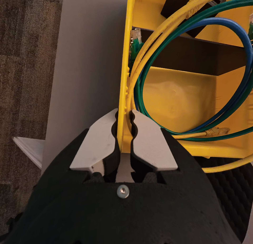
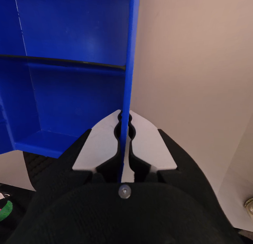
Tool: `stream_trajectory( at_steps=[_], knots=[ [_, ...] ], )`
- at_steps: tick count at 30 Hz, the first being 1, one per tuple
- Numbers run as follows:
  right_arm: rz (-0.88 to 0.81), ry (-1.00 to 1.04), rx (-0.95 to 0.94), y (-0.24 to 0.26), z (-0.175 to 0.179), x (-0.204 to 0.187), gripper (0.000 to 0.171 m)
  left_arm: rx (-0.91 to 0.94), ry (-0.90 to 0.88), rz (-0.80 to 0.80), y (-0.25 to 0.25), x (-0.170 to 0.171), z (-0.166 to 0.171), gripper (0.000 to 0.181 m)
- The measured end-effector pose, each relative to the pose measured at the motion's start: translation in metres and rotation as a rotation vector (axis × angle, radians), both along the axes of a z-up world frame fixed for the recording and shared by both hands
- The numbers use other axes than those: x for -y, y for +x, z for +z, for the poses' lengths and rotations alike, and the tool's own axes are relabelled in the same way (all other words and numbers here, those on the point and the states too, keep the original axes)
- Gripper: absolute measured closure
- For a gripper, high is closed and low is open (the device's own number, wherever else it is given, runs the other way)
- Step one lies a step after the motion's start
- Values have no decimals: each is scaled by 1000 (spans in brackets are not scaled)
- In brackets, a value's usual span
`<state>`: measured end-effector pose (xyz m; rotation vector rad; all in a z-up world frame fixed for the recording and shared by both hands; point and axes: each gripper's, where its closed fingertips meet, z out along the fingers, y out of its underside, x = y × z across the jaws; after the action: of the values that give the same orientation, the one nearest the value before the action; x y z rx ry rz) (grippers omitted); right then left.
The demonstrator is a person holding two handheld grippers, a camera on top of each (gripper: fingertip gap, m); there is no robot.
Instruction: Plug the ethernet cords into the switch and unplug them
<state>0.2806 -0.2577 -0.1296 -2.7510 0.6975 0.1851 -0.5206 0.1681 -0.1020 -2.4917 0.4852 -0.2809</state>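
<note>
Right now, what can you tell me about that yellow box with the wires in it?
The yellow box looks like smooth plastic, open on top, with dark dividers splitting it into compartments. Coiled inside lie a yellow cord, a green cord and a blue cord, their clear plugs loose. The left tongs are shut on its thin side wall, one finger inside, one outside. Its near corner sits over a black ridged mat.

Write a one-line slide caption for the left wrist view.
Left tongs clamp the yellow bin's side wall; coiled yellow, green and blue ethernet cords lie inside.
</note>
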Motion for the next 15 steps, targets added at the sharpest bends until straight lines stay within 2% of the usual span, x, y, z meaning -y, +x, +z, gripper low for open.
stream_trajectory(
  at_steps=[1,2,4,5,7,9,10,12,14,15],
  knots=[
    [7,6,9,0,0,0,164,11,11,-6,1,0,1,167],
    [1,22,21,1,1,-1,162,24,30,-11,1,0,3,162],
    [-30,80,25,4,6,-2,151,44,83,6,-5,-1,12,125],
    [-40,122,11,4,12,-1,145,64,115,11,-8,1,22,113],
    [-70,218,-1,8,34,4,141,115,217,18,-19,5,56,108],
    [-122,308,65,20,75,18,139,151,347,31,-32,10,112,107],
    [-161,369,123,26,106,23,141,180,418,18,-32,15,148,106],
    [-189,602,241,21,195,17,143,242,567,-37,-14,30,230,105],
    [-185,896,385,-5,296,2,139,296,722,-100,26,51,305,100],
    [-165,1027,454,-26,339,-8,133,316,777,-150,55,63,332,98]
  ],
)
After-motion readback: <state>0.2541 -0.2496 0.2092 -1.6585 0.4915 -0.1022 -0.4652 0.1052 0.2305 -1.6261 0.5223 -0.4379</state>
